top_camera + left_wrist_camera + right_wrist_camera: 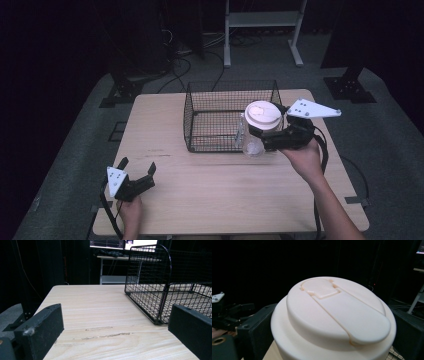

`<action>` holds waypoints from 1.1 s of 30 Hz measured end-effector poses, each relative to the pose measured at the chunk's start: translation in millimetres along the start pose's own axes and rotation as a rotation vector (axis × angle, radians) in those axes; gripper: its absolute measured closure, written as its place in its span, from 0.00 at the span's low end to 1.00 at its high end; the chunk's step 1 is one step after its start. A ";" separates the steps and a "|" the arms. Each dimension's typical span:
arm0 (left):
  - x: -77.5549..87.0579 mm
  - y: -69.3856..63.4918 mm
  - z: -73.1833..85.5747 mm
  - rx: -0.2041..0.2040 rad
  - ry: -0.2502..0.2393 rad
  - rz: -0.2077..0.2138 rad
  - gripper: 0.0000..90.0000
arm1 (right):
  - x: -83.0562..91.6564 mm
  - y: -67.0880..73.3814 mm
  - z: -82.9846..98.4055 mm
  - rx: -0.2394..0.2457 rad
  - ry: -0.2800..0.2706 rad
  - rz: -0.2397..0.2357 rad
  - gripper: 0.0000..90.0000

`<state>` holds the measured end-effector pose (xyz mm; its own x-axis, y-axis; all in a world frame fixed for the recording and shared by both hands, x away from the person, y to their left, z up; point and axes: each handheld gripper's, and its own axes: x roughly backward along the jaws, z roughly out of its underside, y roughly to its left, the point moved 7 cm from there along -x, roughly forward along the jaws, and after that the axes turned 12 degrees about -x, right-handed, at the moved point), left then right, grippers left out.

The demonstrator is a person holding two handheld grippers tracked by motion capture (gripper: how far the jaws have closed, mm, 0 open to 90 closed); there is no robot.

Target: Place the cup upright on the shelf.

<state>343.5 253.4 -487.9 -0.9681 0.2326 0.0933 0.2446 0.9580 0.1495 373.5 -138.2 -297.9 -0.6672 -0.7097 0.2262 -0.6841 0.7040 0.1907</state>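
High view, near edge first: left tongs (pixel 137 169) sit low over the front-left of the desk (pixel 215 195), held by the left hand (pixel 131 210), jaws spread wide with nothing between them. White three-cornered plate on top, black body. Left gripper view confirms it: both black blocky jaws stand far apart at the frame's bottom corners, bare wood grain between them, a scuffed streak in the veneer just ahead.

Desk is pale wood-grain laminate, rectangular with rounded corners.

Farther in, right side: right hand (pixel 304 159) holds the right tongs (pixel 261 136), which are clamped on a clear jug (pixel 253 142) just under its lid (pixel 263 115). Jug body is transparent and roughly cylindrical, lid is cream-white plastic, round and stepped. It hangs at the front-right corner of the basket, upright or close to it; cannot tell if its base touches the desk. Right gripper view: lid (pixel 337 315) seen close from above, smooth matte, with a long raised flip tab across the top ending in a rounded thumb pad; black jaws flank it left and right, pressed against the sides.

Wire basket (pixel 225 117) sits mid-desk toward the back: black mesh, rectangular, open top, nothing seen inside it. In the left gripper view its near corner (pixel 160 290) shows fine square grid and rounded top rails.

Beyond the desk: grey carpet, white metal stand legs (pixel 262 30), dark surroundings.
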 end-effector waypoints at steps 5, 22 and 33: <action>0.0 -0.1 0.0 0.000 0.000 0.001 0.00 | -9.8 -9.2 -11.7 -0.007 -0.009 0.022 0.05; 0.4 0.2 0.1 0.008 -0.003 0.005 0.00 | -46.0 -20.5 -32.6 0.013 0.001 0.073 0.05; 0.5 0.8 0.0 0.012 -0.006 0.003 0.00 | -67.8 -28.3 -41.5 0.012 0.008 0.096 0.05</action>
<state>343.2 254.3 -487.8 -0.9676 0.2366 0.0882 0.2471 0.9592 0.1374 450.3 -108.9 -278.9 -0.7278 -0.6384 0.2505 -0.6205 0.7685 0.1559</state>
